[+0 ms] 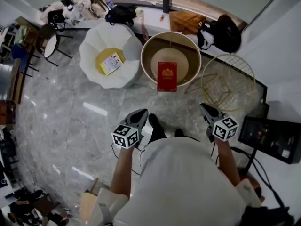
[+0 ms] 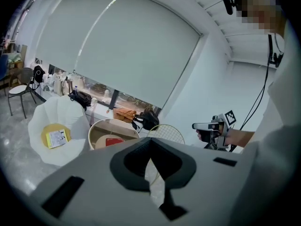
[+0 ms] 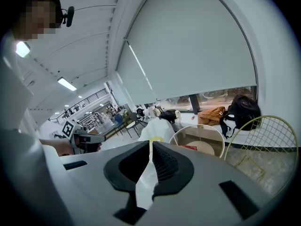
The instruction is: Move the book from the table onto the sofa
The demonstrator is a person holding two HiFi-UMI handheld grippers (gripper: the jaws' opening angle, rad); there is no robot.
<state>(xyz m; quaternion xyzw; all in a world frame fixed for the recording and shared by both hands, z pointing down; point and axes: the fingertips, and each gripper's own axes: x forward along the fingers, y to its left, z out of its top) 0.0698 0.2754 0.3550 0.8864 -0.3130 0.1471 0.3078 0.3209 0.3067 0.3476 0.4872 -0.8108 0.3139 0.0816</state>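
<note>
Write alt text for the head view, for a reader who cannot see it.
From above, a person holds the left gripper and the right gripper, both shut and empty, facing a red book on a round table. A white sofa with a yellow cushion stands beside the table.

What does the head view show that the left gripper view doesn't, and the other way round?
Only the head view: the person's black shoes and the black monitor by the wall. Only the left gripper view: the camera on the person's head. Both: the red book on the round table, the white sofa, and the right gripper.
</note>
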